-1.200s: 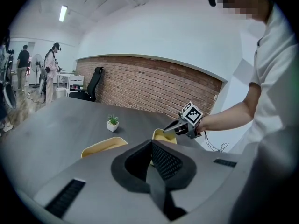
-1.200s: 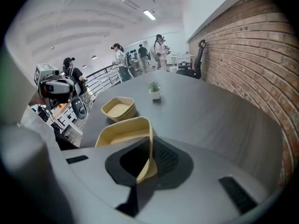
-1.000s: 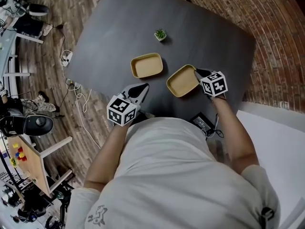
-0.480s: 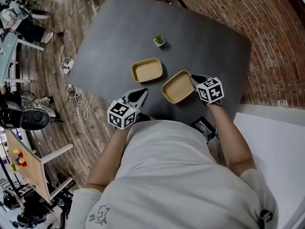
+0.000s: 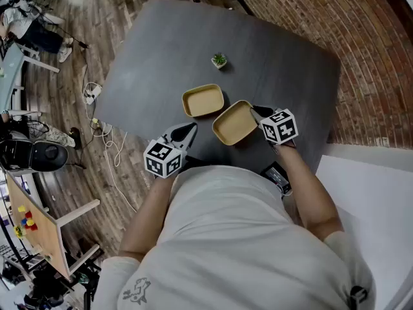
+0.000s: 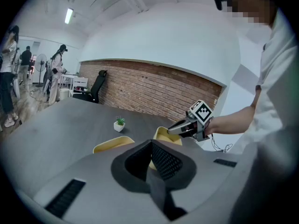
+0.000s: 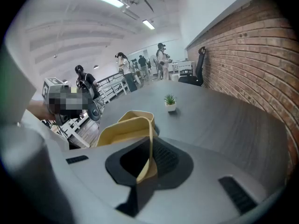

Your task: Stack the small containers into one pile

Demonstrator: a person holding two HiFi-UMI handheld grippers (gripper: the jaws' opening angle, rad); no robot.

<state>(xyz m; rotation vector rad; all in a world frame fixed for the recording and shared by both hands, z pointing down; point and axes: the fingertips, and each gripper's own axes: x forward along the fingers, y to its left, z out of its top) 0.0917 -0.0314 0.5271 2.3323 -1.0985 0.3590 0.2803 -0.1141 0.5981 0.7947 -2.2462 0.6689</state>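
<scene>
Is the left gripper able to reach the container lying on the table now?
Probably yes. Only bare table lies between the left gripper and that container; the right gripper holds the other container off to one side.

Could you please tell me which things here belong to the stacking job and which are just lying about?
Job: held container, its rim in the right gripper; second container, resting on the table.
Lying about: small potted plant; black device at the table's near edge.

Open loft-like lab or workshop: red brick wall (image 5: 361, 44), wood-plank floor (image 5: 71, 70), trailing white cables (image 5: 105, 129), black office chair (image 6: 97, 84).
</scene>
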